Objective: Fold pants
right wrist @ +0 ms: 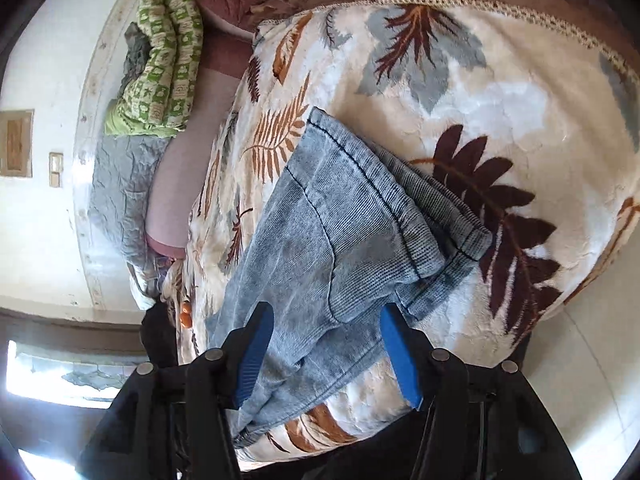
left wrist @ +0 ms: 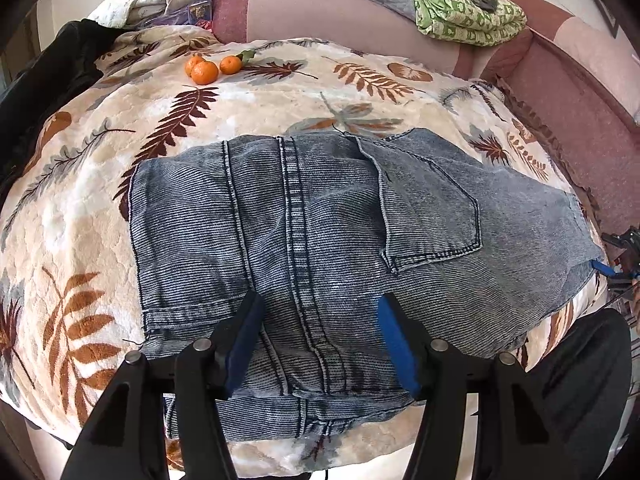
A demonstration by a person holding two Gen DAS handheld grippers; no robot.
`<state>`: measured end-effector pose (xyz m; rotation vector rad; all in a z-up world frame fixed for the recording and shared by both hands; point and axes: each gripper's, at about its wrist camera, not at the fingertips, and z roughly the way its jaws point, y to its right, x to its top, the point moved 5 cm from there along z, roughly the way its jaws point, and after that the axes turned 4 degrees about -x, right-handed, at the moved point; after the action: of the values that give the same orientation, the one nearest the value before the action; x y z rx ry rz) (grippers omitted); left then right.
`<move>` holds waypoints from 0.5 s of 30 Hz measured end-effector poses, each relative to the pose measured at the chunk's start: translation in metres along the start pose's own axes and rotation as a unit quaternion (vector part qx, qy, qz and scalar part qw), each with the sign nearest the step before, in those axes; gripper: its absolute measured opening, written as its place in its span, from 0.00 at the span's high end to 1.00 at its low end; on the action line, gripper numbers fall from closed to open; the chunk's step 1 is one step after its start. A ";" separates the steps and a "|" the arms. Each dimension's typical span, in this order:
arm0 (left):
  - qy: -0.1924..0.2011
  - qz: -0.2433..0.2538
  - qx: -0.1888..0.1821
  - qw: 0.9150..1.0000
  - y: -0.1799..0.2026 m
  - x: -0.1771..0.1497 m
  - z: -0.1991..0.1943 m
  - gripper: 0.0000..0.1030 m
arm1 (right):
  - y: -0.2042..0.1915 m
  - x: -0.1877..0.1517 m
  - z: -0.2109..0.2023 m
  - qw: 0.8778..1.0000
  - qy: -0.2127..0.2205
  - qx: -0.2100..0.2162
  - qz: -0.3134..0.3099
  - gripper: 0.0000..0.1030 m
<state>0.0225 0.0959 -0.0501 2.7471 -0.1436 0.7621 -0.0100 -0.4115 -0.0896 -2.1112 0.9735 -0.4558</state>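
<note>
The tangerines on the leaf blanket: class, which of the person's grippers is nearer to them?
Left. The left gripper faces the tangerines across the jeans; the right gripper sits at the jeans' far end.

Both views are bright with soft daylight and show only faint shadows. In the right wrist view a glaring, blown-out window [right wrist: 60, 376] sits at lower left, probably the light source. Fisheye distortion bulges the cream leaf-patterned plush blanket [left wrist: 280, 92] and blackens the corners. The faded blue ribbed denim pants [left wrist: 320, 216] look sharp; edges smear slightly.
</note>
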 end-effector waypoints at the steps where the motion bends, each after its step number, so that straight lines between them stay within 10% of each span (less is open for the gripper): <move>1: 0.001 -0.001 -0.002 1.000 -0.001 0.000 0.000 0.41 | 0.003 0.002 0.006 1.000 -0.001 -0.001 0.013 0.44; 2: 0.001 -0.002 -0.004 1.000 -0.001 0.000 -0.001 0.41 | 0.003 0.005 0.008 1.000 0.002 -0.009 0.010 0.48; 4: 0.000 0.000 -0.004 1.000 -0.001 -0.001 -0.001 0.41 | -0.009 0.012 0.000 0.996 0.039 -0.060 -0.044 0.87; 6: -0.001 0.006 -0.001 1.000 0.000 -0.002 -0.001 0.41 | -0.031 0.010 -0.017 0.984 0.081 -0.107 -0.120 0.90; 10: -0.005 0.010 -0.002 1.000 0.000 -0.003 -0.001 0.41 | -0.029 -0.001 0.000 0.946 0.055 -0.226 -0.227 0.90; 14: -0.014 0.006 -0.003 1.000 -0.002 -0.002 -0.003 0.41 | -0.012 0.000 -0.002 0.959 0.048 -0.200 -0.196 0.82; 15: -0.015 0.002 -0.006 1.000 -0.003 -0.002 -0.005 0.41 | -0.015 -0.001 -0.010 0.957 0.053 -0.205 -0.196 0.67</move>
<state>0.0189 0.1001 -0.0475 2.7483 -0.1603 0.7203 -0.0087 -0.4093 -0.0718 -2.7005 0.7512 -0.6087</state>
